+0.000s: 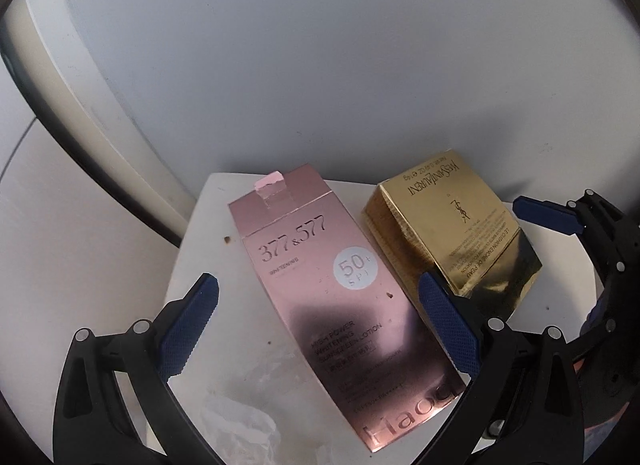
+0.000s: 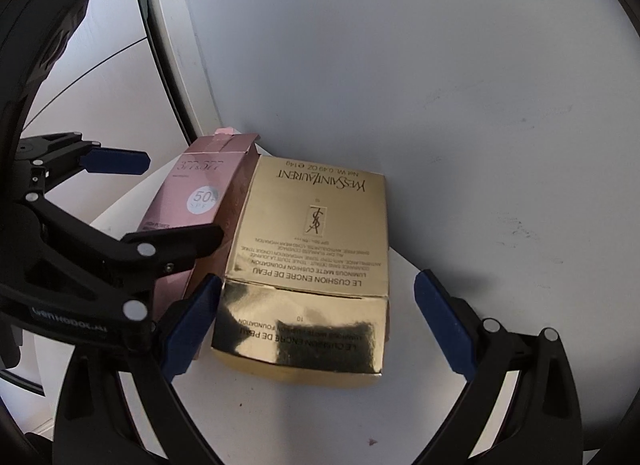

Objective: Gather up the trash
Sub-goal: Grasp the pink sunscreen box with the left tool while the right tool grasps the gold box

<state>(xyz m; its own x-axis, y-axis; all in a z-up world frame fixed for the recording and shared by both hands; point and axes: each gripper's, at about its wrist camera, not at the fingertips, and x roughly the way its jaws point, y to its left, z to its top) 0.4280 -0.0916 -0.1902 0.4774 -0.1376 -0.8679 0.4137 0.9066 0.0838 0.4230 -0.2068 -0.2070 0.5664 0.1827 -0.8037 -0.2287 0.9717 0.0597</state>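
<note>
Both grippers spread: left gripper [image 1: 318, 325] straddles pink box [image 1: 320, 289], long axis pointing away; right gripper [image 2: 320, 321] brackets gold box [image 2: 312, 241] by shelf [image 2: 280, 417] back edge

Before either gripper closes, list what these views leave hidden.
- Pink box: near end cut by the left view's edge; in the right view the left gripper covers its lower half.
- Gold box: far side hidden in both views.
- Whether either box is empty: both are opaque.
</note>
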